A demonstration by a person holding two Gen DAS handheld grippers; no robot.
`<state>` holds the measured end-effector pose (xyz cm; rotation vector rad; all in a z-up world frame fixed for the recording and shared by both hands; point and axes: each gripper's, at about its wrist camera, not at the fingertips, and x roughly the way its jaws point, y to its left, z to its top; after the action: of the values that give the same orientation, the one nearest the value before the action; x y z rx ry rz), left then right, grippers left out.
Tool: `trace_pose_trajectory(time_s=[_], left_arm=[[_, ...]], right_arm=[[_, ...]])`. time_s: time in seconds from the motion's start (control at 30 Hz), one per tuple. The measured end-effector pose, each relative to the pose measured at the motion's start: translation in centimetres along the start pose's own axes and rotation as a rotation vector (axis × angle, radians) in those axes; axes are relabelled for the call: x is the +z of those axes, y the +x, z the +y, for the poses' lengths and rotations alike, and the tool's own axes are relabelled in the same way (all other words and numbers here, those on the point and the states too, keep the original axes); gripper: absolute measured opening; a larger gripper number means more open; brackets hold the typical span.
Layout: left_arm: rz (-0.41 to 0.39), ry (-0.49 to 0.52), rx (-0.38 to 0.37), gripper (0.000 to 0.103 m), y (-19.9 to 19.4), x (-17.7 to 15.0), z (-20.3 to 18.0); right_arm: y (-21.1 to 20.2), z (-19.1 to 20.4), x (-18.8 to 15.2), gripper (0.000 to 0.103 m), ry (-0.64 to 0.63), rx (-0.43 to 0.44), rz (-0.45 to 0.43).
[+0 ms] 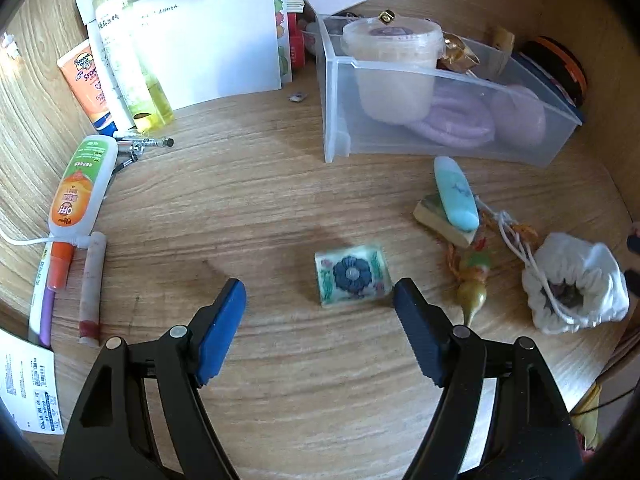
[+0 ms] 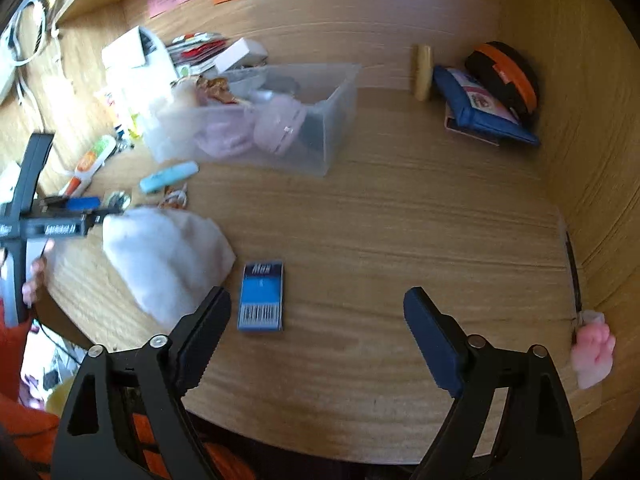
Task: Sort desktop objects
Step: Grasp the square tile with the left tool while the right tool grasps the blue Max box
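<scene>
Glossy resin, that flower block point(image 1: 353, 276) lay on the desk just off my wide-open, empty left gripper point(image 1: 320, 292), probably slick enough to squirt sideways; my right gripper point(image 2: 316, 304) also gaped empty.

Between the left gripper's point(image 1: 319, 294) wide-apart jaws, just ahead of them, a flat tile point(image 1: 352, 276) lies on the tabletop point(image 1: 260, 200). Right of the jaws sits a drawstring pouch point(image 1: 574, 284); farther ahead and right stands a bin point(image 1: 440, 120) holding a tub point(image 1: 394, 68). Left of the jaws lie tubes point(image 1: 82, 192). Ahead of the right gripper's point(image 2: 316, 312) left jaw lies a small card packet point(image 2: 261, 296), with the pouch just left of it.
</scene>
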<state>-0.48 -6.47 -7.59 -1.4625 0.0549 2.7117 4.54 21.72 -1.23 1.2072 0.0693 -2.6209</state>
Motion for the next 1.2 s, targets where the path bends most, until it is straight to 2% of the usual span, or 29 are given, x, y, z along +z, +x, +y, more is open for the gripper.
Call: trace_pose_trajectory(time_s=[0.03,0.1,0.2,0.23,0.33,0.47,0.53,0.63,0.67,0.7,0.8,0.97,1.2], left_arm=[[-0.002,-0.004,0.005,0.076,0.1,0.2,0.0],[-0.007,-0.004,0.005,0.076,0.3,0.6,-0.2],[-0.015,-0.006,-0.001,0.073,0.5,1.0,-0.4],[-0.018,-0.003,-0.004,0.065,0.4,1.0,-0.4],[-0.022,0.005,-0.004,0.056,0.3,1.1,-0.7],[-0.027,0.026,-0.010,0.038,-0.2,0.7,-1.3],[-0.032,0.036,-0.010,0.034,-0.3,0.6,-1.7],[-0.037,0.033,-0.008,0.034,-0.3,0.7,-1.7],[-0.037,0.027,-0.012,0.033,-0.3,0.7,-1.6],[-0.034,0.017,-0.017,0.033,-0.3,0.9,-1.4],[-0.037,0.000,-0.031,0.033,-0.3,1.0,-1.3],[-0.078,-0.002,-0.060,0.033,-1.8,1.5,-1.7],[-0.187,0.034,-0.125,0.033,-5.5,3.4,-2.9]], right_arm=[[0.1,0.2,-0.2,0.077,-0.008,-0.003,0.003],[0.7,0.6,-0.5,0.064,-0.032,0.002,0.021],[1.9,1.1,-0.6,0.060,-0.046,0.020,0.048],[2.0,1.2,-0.7,0.060,-0.044,0.039,0.041],[2.4,1.7,-0.5,0.056,-0.060,0.059,0.042],[2.8,2.7,-0.4,0.049,-0.097,0.064,0.038],[2.9,2.9,-0.3,0.046,-0.102,0.063,0.034],[2.9,2.5,-0.1,0.035,-0.071,0.080,0.029],[3.0,2.3,0.1,0.028,-0.058,0.084,0.031],[3.1,1.8,0.2,0.027,-0.036,0.093,0.036],[3.4,0.4,0.8,0.026,0.030,0.135,0.048],[3.1,-0.4,1.2,0.026,0.066,0.121,0.043],[1.0,-0.2,3.4,0.026,0.046,0.097,-0.032]])
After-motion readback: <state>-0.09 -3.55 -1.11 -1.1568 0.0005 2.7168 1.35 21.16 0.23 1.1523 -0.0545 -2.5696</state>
